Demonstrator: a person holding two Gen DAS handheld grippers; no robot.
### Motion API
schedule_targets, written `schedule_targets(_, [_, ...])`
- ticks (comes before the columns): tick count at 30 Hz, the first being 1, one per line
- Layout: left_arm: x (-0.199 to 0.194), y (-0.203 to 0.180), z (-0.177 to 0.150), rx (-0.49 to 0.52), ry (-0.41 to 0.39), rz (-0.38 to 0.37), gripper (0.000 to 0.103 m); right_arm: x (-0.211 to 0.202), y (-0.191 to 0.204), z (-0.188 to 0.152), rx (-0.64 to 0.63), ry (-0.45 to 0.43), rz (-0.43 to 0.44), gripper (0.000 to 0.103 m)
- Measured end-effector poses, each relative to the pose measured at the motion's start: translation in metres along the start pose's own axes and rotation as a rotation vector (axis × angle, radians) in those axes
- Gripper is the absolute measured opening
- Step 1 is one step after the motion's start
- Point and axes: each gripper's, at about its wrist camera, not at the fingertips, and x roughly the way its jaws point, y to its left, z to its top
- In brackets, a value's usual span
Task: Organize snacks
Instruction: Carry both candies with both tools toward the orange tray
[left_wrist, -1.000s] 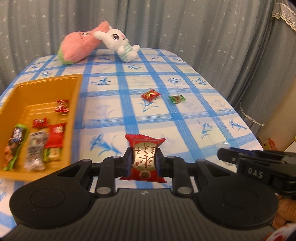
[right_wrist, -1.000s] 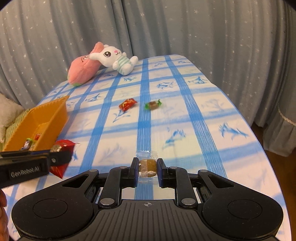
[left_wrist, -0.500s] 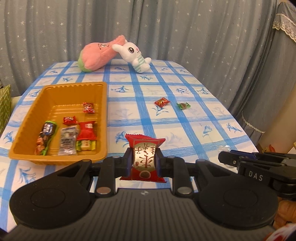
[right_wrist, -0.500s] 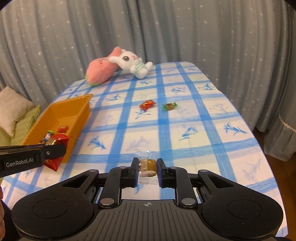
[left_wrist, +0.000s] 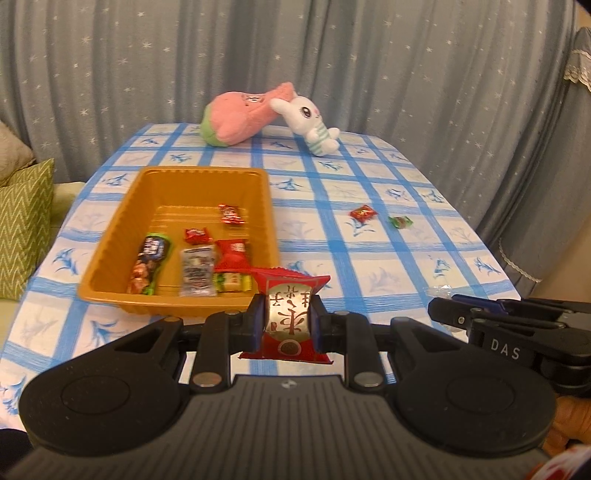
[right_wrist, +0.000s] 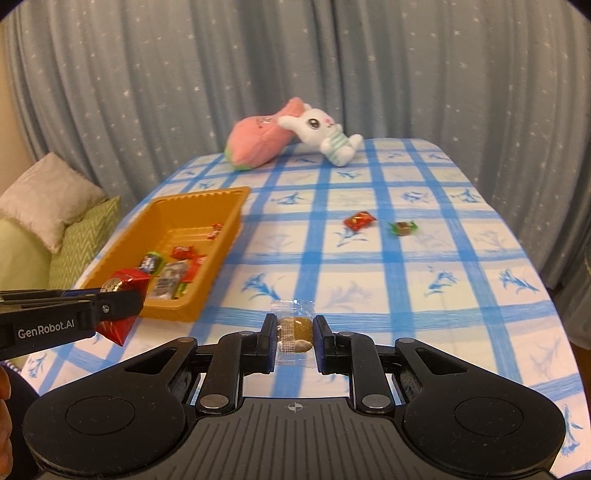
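Ahead: two loose candies (left_wrist: 380, 217), plush toys (left_wrist: 266, 118) beyond orange tray (left_wrist: 110, 266)

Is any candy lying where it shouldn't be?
Yes. A red candy and a green candy lie loose on the tablecloth, well right of the orange tray that holds the other snacks.

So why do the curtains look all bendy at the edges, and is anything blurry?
Left wrist view: the fisheye lens bows the curtain; the orange tray looks sharp. Right wrist view: dark rounded corners, and the table curves away.
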Motion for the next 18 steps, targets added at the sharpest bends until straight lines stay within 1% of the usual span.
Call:
schedule_targets(9, [-0.008,0.031,0.003,-0.041,-0.006,0.028,0.022,0.009,0.026,0.004,-0.036,0.004,0.037,0.02])
schedule_targets(18, [-0.01,0.052,0.01,-0.072,-0.011,0.044,0.022,0.02,0.051,0.012,-0.074,0.007,0.071,0.02])
